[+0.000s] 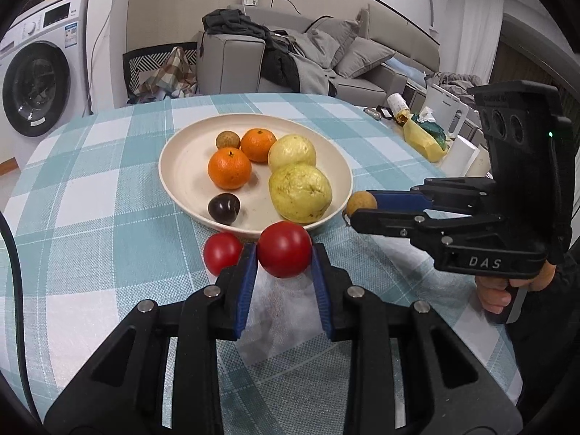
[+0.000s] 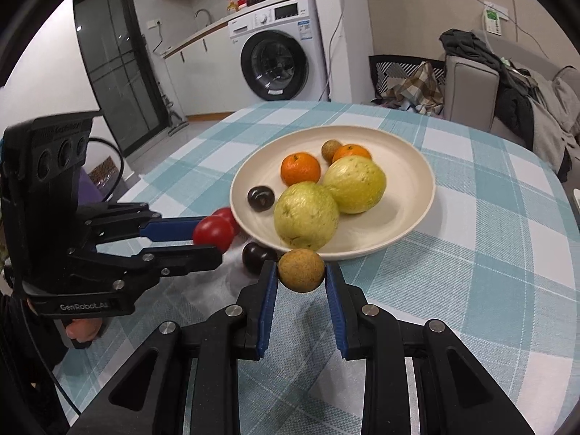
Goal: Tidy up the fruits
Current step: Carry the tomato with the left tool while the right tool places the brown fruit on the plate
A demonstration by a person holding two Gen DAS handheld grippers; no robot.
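A cream plate (image 1: 181, 166) (image 2: 409, 166) holds two guavas (image 1: 300, 193) (image 2: 306, 215), two oranges (image 1: 229, 168) (image 2: 300, 168), a brown longan (image 1: 227, 140) (image 2: 331, 149) and a dark plum (image 1: 223, 208) (image 2: 260, 198). My left gripper (image 1: 284, 253) (image 2: 206, 237) is shut on a red tomato (image 1: 284, 249) (image 2: 213, 233) by the plate's near rim. A second tomato (image 1: 222, 252) (image 2: 226, 214) lies beside it. My right gripper (image 2: 301, 272) (image 1: 353, 204) is shut on a brown longan (image 2: 301, 270) (image 1: 360, 201) near the rim. Another dark plum (image 2: 255, 256) lies on the cloth.
The table has a blue-checked cloth (image 1: 94, 195) (image 2: 471, 261). A white napkin (image 1: 279, 311) lies under my left gripper. Packets and white boxes (image 1: 435, 134) stand at the far right edge. A washing machine (image 2: 282, 58) and sofa (image 1: 326, 58) are behind the table.
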